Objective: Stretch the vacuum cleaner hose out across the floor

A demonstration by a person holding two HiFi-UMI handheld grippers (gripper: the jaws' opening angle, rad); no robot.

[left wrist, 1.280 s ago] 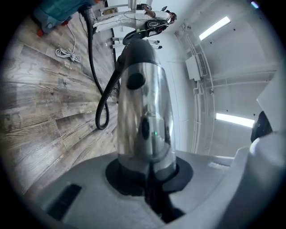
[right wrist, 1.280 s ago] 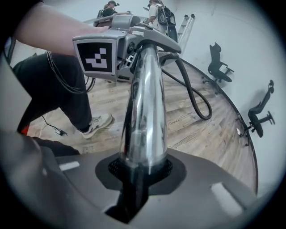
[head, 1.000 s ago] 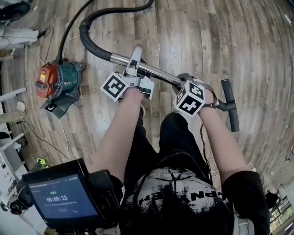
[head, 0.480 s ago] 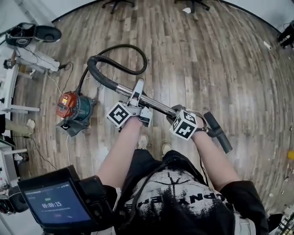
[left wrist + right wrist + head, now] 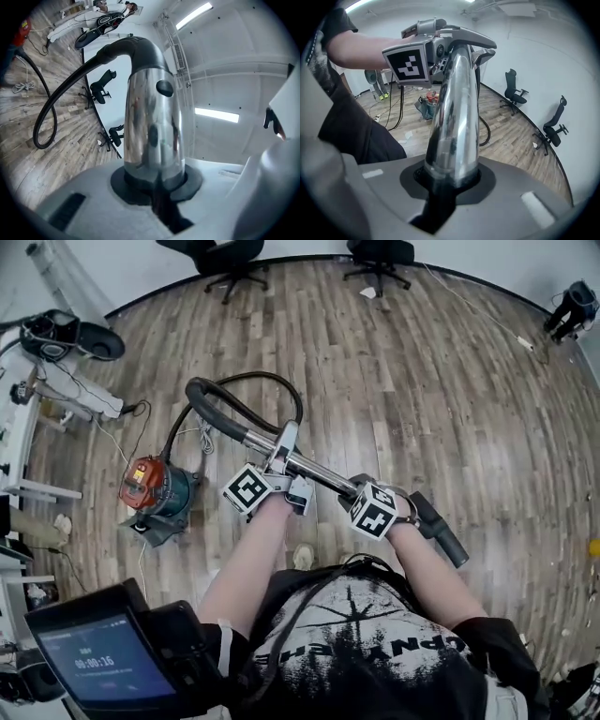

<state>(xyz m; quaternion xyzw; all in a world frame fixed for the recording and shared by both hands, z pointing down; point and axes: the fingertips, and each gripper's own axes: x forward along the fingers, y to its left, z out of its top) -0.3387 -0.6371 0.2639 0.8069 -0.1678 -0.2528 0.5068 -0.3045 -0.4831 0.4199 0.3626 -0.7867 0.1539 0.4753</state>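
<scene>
Only the head view takes in the whole arrangement: the left gripper [image 5: 279, 463] and right gripper [image 5: 358, 489] are both clamped on the chrome tube [image 5: 314, 472], held above the wooden floor [image 5: 450, 381]. The black hose [image 5: 234, 401] loops from the tube's bent end down to the orange and teal vacuum body [image 5: 155, 488], which stands at the left. The dark nozzle [image 5: 436, 529] sticks out past the right hand. The left gripper view adds the hose curving away in one loose coil, not stretched out. The right gripper view looks up the tube to the left gripper's marker cube [image 5: 408, 64]. Where the hose joins the body is hard to make out
</scene>
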